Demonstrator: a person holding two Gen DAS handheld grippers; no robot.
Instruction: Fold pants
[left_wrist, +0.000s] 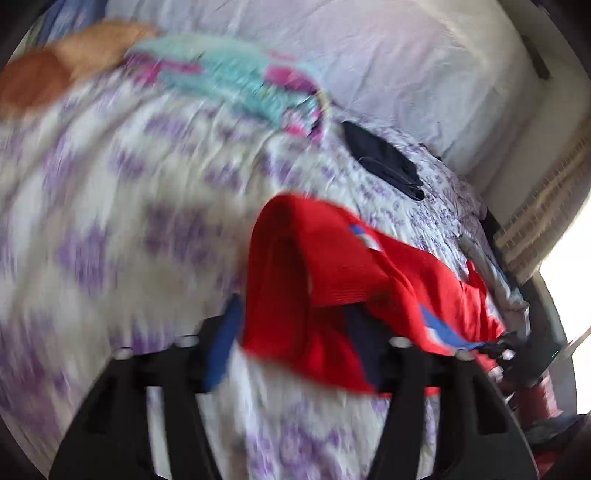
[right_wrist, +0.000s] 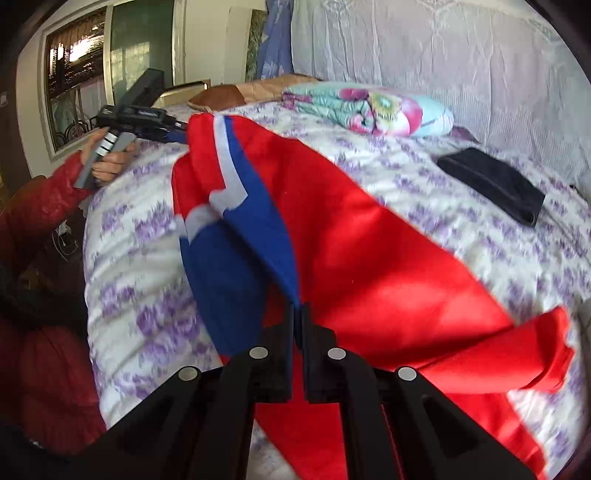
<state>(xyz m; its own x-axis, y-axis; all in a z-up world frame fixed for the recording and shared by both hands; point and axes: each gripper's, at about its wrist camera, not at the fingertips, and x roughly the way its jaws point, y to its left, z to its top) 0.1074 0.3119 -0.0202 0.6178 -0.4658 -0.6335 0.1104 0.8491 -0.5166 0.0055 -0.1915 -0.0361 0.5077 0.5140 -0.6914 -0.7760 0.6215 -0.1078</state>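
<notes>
Red pants (right_wrist: 369, 236) with blue and white side stripes hang stretched above a bed. My right gripper (right_wrist: 298, 314) is shut on the pants' edge where blue meets red. In the right wrist view my left gripper (right_wrist: 181, 131) is at the far left, shut on the other end of the pants. In the blurred left wrist view the red pants (left_wrist: 332, 277) drape over my left gripper (left_wrist: 295, 354), whose fingers (left_wrist: 221, 343) stand wide apart; the cloth hides the fingertips. The right gripper (left_wrist: 498, 347) shows at the right, holding the pants.
The bed has a white sheet with purple flowers (right_wrist: 147, 229). A folded dark garment (right_wrist: 491, 184) lies at the right. A rolled floral quilt (right_wrist: 369, 110) and a brown pillow (right_wrist: 221, 96) lie near the head. A wall and window (right_wrist: 81, 66) are at the left.
</notes>
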